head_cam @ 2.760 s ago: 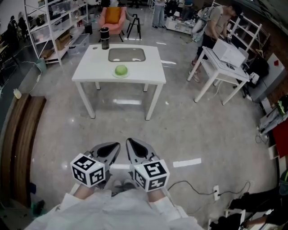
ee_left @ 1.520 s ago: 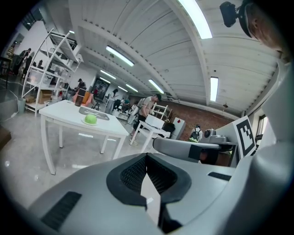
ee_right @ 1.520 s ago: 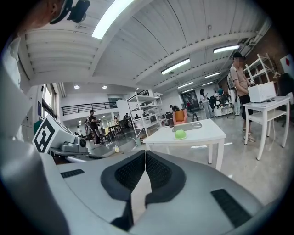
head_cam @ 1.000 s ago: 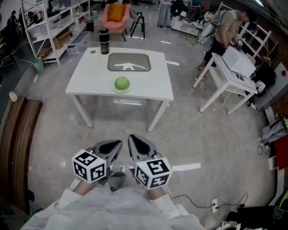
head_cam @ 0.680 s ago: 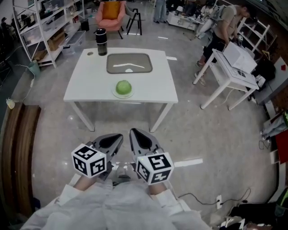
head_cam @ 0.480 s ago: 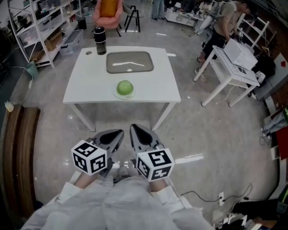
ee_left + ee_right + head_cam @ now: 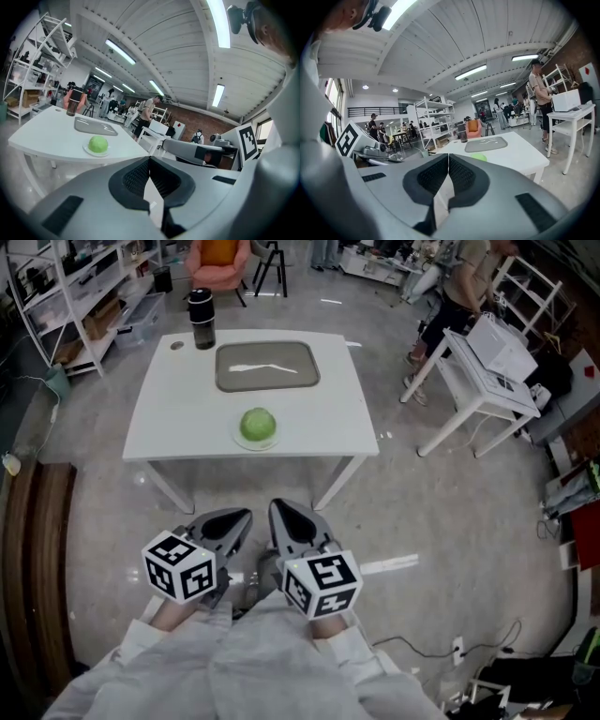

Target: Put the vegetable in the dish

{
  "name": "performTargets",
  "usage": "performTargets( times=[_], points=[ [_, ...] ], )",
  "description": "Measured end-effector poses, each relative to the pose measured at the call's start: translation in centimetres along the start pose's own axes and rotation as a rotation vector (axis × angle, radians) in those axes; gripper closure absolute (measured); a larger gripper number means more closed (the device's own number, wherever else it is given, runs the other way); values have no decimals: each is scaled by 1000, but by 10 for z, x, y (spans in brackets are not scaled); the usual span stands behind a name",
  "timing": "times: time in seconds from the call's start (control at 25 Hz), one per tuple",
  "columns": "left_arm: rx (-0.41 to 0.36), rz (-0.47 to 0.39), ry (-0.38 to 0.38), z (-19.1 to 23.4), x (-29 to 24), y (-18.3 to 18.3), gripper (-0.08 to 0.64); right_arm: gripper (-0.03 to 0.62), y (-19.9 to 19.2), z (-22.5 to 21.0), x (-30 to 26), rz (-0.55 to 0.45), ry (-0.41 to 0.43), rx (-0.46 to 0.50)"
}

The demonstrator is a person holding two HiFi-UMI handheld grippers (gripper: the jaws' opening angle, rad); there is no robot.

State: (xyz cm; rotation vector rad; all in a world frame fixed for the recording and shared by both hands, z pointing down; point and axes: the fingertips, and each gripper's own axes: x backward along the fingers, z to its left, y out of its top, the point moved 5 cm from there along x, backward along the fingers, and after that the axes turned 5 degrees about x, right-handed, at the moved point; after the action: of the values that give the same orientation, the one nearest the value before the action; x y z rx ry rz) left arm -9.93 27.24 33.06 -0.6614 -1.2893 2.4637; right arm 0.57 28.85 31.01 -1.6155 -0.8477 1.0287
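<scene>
A round green vegetable [image 7: 258,424] rests on a small pale plate [image 7: 240,438] near the front edge of a white table [image 7: 169,418]. It also shows in the left gripper view, vegetable [image 7: 98,144]. In the right gripper view only its top, vegetable [image 7: 478,157], peeks over the jaw. A flat grey rectangular dish [image 7: 267,366] lies behind it on the table. My left gripper [image 7: 236,517] and right gripper [image 7: 280,512] are held side by side over the floor, well short of the table. Both are shut with nothing between the jaws.
A dark bottle [image 7: 200,306] stands at the table's far left corner. A second white table [image 7: 487,371] with a box is to the right, a person [image 7: 455,277] beside it. Shelving [image 7: 56,287] lines the left, and an orange chair [image 7: 217,254] stands behind.
The table and the vegetable have come closer and lower in the head view as the person walked toward them. Both grippers stay shut, held together in front of the body.
</scene>
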Motion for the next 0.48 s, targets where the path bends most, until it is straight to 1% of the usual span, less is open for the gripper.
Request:
performTargets(
  times=[0.28,0.48],
  points=[
    [10,-2,21,28,-23,19,551,577,8,-19,-36,1,17,3],
    [21,-4,30,50,-56,37,551,578,13,-53,-63,4,11,-5]
  ],
)
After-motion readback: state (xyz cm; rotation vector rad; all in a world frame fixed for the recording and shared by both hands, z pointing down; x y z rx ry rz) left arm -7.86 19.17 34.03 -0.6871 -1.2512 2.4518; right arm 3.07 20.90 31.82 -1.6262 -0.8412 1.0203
